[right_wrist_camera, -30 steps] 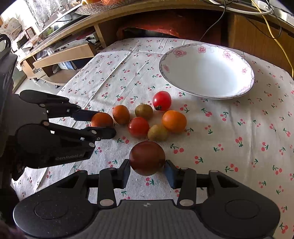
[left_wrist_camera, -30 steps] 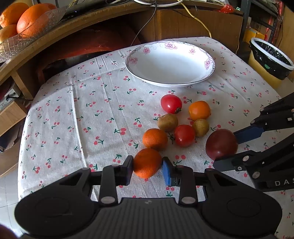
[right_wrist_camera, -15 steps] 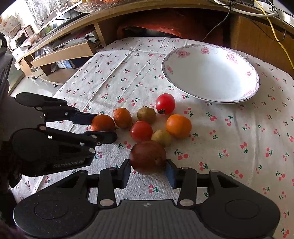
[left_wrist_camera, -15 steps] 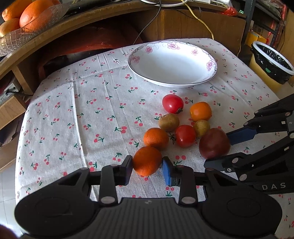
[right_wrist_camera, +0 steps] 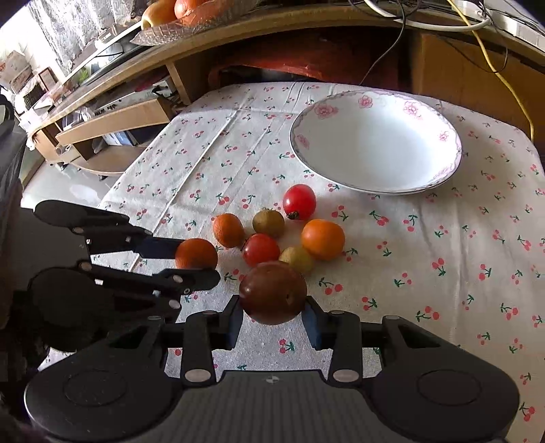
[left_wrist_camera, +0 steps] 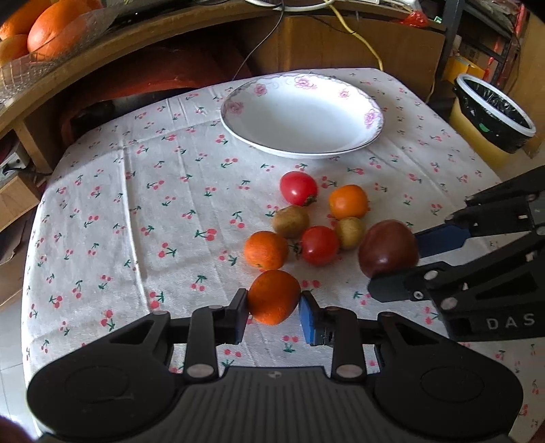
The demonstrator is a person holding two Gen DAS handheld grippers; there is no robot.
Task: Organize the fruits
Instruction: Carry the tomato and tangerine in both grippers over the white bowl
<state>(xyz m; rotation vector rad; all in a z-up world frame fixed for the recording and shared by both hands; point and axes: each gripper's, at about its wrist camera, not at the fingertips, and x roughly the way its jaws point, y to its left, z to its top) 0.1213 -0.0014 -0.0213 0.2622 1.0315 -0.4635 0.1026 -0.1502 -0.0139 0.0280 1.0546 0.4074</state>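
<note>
My left gripper (left_wrist_camera: 272,317) is shut on an orange (left_wrist_camera: 273,295), held just above the cherry-print cloth. The right gripper (right_wrist_camera: 272,322) is shut on a dark red apple (right_wrist_camera: 272,292), which the left wrist view shows at the right (left_wrist_camera: 388,248). On the cloth ahead lie loose fruits: two red tomatoes (left_wrist_camera: 298,188) (left_wrist_camera: 319,244), two oranges (left_wrist_camera: 266,249) (left_wrist_camera: 348,201) and two brown kiwis (left_wrist_camera: 290,220) (left_wrist_camera: 349,232). Behind them stands an empty white floral bowl (left_wrist_camera: 371,116), also in the right wrist view (right_wrist_camera: 446,136).
A wooden shelf runs behind the table, with a glass dish of oranges (left_wrist_camera: 44,30) at the top left. A yellow bin with a black liner (left_wrist_camera: 490,116) stands right of the table. Cables hang behind. The cloth's left part (left_wrist_camera: 119,211) is bare.
Both grippers have lifted and moved forward toward the bowl, each still holding its fruit. The apple has come closer to the loose fruits.
</note>
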